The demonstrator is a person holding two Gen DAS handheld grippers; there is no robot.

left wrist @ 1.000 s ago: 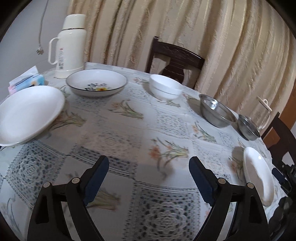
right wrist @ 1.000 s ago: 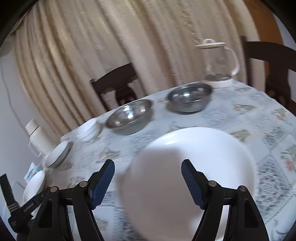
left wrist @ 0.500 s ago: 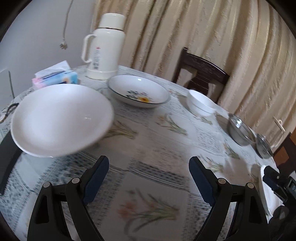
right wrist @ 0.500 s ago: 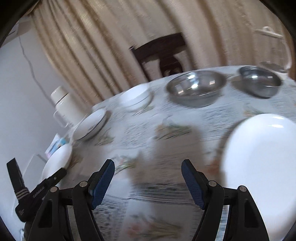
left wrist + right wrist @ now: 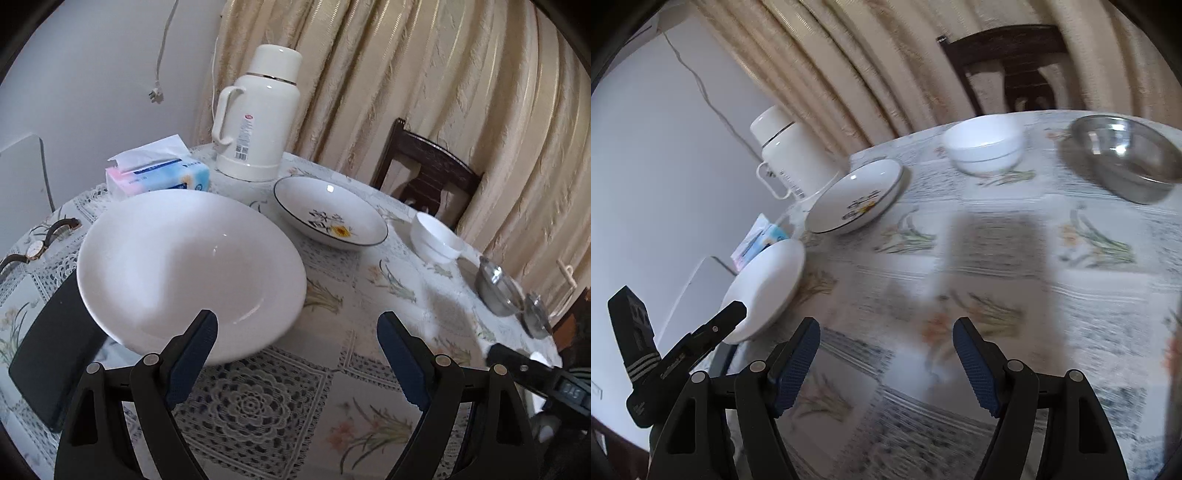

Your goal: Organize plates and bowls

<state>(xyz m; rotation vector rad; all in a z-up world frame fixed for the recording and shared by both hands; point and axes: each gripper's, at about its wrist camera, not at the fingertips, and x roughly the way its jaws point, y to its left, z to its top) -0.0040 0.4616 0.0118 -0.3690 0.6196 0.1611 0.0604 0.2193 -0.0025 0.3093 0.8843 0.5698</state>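
Both cameras have swung leftward since a second ago, so the left gripper (image 5: 297,345), jaws apart and empty, now hovers at the near rim of the large plain white plate (image 5: 188,273) on the lace-patterned tablecloth (image 5: 332,369), while the right gripper (image 5: 886,354) hangs open over bare cloth.

Your left gripper (image 5: 297,350) hangs low over the table with its jaws spread wide and nothing between them. Your right gripper (image 5: 886,360) is likewise wide apart and empty, just beside it.
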